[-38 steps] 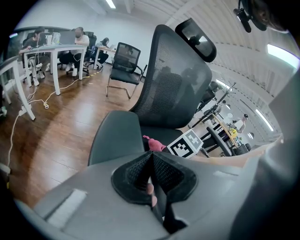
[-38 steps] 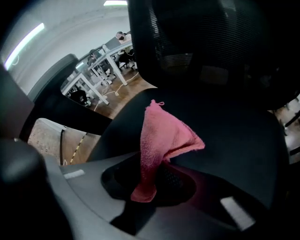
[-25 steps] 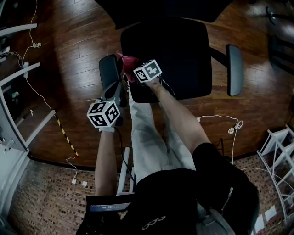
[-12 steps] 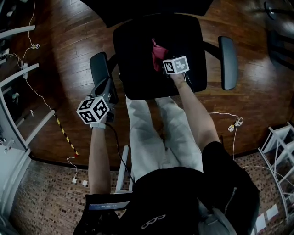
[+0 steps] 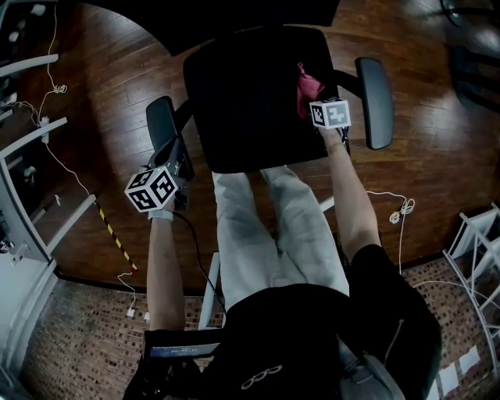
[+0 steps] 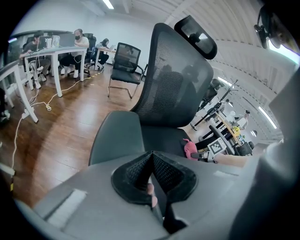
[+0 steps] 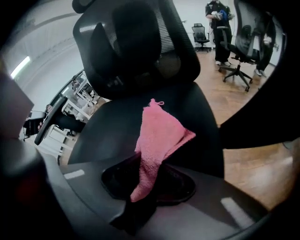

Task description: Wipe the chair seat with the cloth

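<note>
One pink cloth point(image 7: 159, 136) pinched in right gripper point(image 7: 145, 180), over chair seat point(image 5: 250, 101) | left gripper point(image 6: 152, 176) pressed together by armrest point(image 6: 117, 138)

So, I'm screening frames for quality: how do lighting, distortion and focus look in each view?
Head view: dim, dark corners; the black chair seat loses detail, wood floor shows sheen. Left gripper view: strong fisheye bend, bright ceiling strips. Right gripper view: same fisheye; the pink cloth reads clearly, nearest foreground soft.
</note>
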The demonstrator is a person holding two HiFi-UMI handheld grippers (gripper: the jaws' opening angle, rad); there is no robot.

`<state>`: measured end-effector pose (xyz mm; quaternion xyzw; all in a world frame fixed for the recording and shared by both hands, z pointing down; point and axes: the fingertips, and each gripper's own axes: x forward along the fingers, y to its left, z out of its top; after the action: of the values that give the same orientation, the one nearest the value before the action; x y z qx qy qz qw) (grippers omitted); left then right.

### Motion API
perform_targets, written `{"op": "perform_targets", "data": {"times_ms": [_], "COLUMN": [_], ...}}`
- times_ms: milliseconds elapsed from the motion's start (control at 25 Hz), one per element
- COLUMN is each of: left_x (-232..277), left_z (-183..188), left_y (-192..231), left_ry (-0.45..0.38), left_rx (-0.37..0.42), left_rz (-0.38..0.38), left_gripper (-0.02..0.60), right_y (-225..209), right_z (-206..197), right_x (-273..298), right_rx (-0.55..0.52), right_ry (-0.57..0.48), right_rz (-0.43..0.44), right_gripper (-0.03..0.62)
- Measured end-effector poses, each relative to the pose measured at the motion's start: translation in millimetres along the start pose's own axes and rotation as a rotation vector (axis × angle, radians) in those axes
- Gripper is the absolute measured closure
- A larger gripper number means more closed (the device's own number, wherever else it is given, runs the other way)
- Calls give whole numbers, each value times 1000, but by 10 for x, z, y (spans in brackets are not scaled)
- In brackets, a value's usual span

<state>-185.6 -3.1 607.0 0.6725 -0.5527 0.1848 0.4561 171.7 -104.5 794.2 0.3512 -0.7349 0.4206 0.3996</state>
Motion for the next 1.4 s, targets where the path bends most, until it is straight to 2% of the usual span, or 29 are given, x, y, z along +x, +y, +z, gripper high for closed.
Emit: {"op": "perform_targets", "data": {"times_ms": [240,480,560,680,760,880,1080,1400], "left_x": [-19,20,8,17,19,20,39,-17], "left_z": [-1,-12,-27,-39,-52,-54,-46,-32], "left_y": [-4,-68,-94,-129,-132,-125,-170,-190], "left_ry": [3,12,20,31,36,44,59,38], "left_rx": [-6,10,12,20,30,37,15,53], "left_rz": [-12,-28,-42,-63,-69,-87,-135,-155], "left_gripper": [588,588,588,588,588,588,588,588], "right_y": [-461,-718,-694,-480,-221,323,1157,2504], "right_z": [-130,-307,-377,-452,-466,-470,-441,-420], "right_x": [-404,-734,-723,-506,-294,71,469,848], "right_rx": [26,-54,-57,-64,-69,-72,-141,-232], "right_ry": [-19,5,13,42,64,84,87,62], "right_rz": [-168,-467,-489,-435,-367,-227,-113,81], "right_gripper": [525,525,525,525,525,525,525,525]}}
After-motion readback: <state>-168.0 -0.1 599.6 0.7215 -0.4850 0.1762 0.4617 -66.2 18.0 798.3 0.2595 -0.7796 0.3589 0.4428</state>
